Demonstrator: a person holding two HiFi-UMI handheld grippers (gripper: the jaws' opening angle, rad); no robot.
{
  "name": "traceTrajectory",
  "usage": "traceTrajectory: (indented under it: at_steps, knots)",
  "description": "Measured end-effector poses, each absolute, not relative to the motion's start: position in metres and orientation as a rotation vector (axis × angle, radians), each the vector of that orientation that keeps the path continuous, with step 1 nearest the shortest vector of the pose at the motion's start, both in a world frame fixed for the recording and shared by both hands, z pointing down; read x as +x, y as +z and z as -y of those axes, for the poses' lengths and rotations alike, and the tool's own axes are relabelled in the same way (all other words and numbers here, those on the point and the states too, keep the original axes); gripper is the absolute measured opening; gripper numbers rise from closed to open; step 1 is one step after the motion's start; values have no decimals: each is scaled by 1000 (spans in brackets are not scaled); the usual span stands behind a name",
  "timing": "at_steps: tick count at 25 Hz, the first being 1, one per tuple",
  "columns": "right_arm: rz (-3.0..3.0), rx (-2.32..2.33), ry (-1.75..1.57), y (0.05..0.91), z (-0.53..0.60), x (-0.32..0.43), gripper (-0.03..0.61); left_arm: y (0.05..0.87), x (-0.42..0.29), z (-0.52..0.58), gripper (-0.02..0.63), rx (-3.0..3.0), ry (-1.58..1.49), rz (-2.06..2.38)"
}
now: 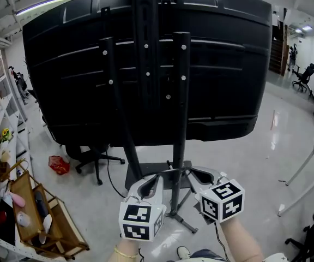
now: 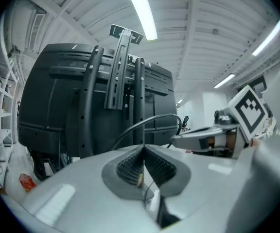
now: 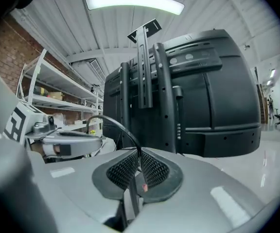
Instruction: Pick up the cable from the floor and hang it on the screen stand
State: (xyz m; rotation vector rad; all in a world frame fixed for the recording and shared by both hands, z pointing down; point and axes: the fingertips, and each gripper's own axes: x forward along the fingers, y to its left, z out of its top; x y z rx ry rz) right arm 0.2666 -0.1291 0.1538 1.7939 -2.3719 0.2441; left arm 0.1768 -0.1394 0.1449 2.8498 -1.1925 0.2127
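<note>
- The cable (image 1: 174, 170) is off the floor. It is a thin black lead arching in a short loop between the two grippers, low in front of the screen stand (image 1: 181, 91) and not yet touching it.
- The left gripper (image 1: 158, 177) is clenched on one end of that loop. In its own view the ribbed pads meet on the cable (image 2: 152, 120) right at the tips of the left gripper (image 2: 144, 147).
- The right gripper (image 1: 193, 174) is likewise clamped on the other end, with the cable (image 3: 114, 125) rising out from between the closed pads of the right gripper (image 3: 140, 152).
- To hang it well, I would keep both pinches firm and carry the span up to a bar or bracket on the stand. I would then lay the loop over it with slack on both sides, so it does not slide off when the jaws let go.
- Letting go one side at a time looks safer than both at once.
- Only the head view shows both grippers side by side, the stand's base (image 1: 138, 180), the office chair (image 1: 94, 156) and the floor below.
- Only the gripper views show the pads actually pinching the lead.
- The left gripper view also shows the top bracket (image 2: 125, 33) of the stand's centre column, which the head view crops.
- The right gripper view shows wall shelves (image 3: 57, 95) to the side.
</note>
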Motion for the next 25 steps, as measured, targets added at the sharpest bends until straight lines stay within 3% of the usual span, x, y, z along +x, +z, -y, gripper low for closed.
traceTrajectory:
  at_steps: [19, 25]
  knots:
    - [2228, 2064, -368, -104, 195, 352, 17, -94, 260, 248, 8, 3148, -74, 1438]
    - [2224, 2066, -404, -181, 244, 356, 17, -174, 264, 296, 8, 3120, -96, 1602]
